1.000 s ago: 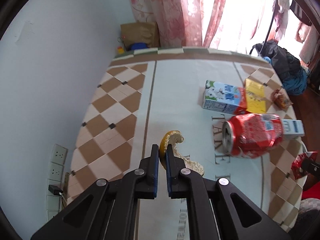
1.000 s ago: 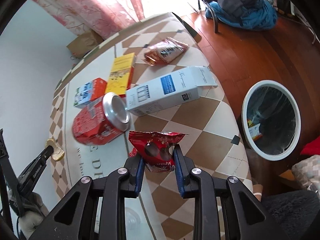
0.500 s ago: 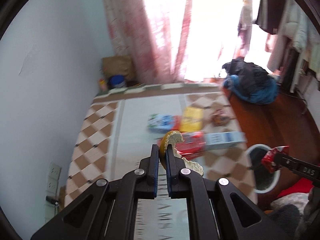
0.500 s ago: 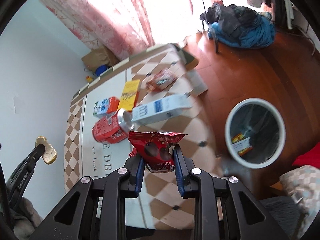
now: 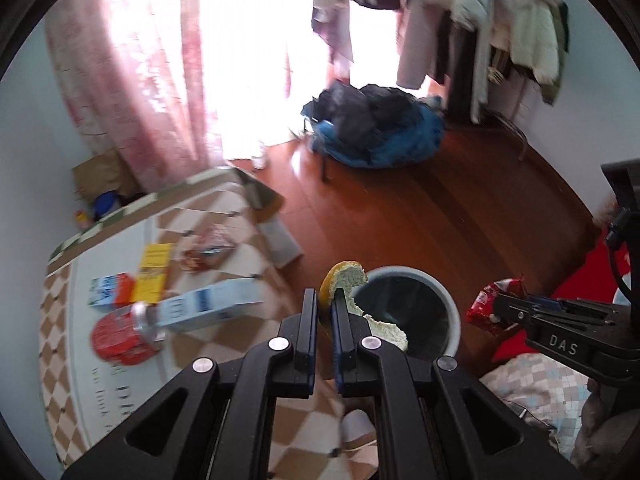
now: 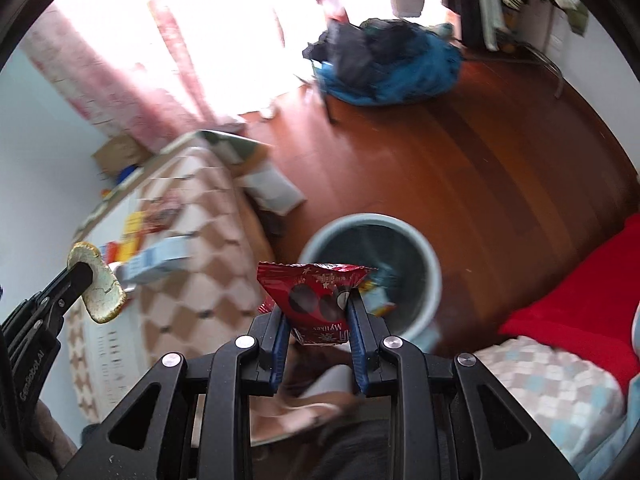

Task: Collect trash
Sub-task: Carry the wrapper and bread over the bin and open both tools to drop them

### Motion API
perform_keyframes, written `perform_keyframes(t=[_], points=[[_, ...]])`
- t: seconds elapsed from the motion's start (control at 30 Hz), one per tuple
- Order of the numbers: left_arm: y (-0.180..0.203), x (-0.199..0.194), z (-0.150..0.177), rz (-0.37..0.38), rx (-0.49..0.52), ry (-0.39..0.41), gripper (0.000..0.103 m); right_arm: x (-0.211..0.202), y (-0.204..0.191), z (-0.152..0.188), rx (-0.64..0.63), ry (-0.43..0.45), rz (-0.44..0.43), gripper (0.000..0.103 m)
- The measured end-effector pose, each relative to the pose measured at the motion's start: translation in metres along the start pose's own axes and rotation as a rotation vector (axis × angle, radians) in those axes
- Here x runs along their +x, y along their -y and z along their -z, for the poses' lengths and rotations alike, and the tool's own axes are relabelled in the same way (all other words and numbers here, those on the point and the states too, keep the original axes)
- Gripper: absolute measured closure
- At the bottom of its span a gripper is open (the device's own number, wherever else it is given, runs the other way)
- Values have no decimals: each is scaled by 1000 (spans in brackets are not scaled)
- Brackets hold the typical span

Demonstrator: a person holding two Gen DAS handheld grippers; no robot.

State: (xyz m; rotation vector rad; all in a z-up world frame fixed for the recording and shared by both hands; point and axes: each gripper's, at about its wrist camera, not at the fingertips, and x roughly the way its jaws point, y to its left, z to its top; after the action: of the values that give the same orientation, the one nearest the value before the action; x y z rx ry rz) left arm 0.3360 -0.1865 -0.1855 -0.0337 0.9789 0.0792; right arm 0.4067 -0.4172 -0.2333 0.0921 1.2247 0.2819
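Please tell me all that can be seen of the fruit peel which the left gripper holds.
The fruit peel is a curved strip, orange on its outer skin and pale, rough and spongy on the inner side, with a torn, cracked edge. The left gripper is shut on it near one end; the rest curls out past the right finger. It hangs in the air, touching only the fingers, in line with the rim of the trash bin on the floor.

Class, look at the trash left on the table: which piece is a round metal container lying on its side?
The crushed red soda can, nearest the table's front. Its silver top faces sideways; the others are flat cartons and packets.
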Motion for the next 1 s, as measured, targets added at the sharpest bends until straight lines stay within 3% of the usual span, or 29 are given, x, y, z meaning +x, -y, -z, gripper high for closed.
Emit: perform_keyframes(t=[0.17,0.43,0.7,0.73,0.8,0.83,0.87,1.0], points=[[46,59,-5,63,53,-100,99,46,59,-11,52,-70,48,75],[70,163,-3,192,35,-349,98,134,116,-15,138,-204,35,75],[64,218,2,194,-37,-484,93,204,131,-10,150,-315,24,74],[62,220,2,188,-41,-489,86,211,132,-10,152,-322,25,74],[60,222,3,174,-54,-495,60,221,134,-10,160,-330,25,62],[58,221,4,165,-60,-493,37,223,135,-12,164,-333,25,56],[57,220,5,150,-62,-490,25,225,136,-12,169,-334,20,44],[50,217,9,90,-50,-483,23,226,139,-16,189,-320,35,27]])
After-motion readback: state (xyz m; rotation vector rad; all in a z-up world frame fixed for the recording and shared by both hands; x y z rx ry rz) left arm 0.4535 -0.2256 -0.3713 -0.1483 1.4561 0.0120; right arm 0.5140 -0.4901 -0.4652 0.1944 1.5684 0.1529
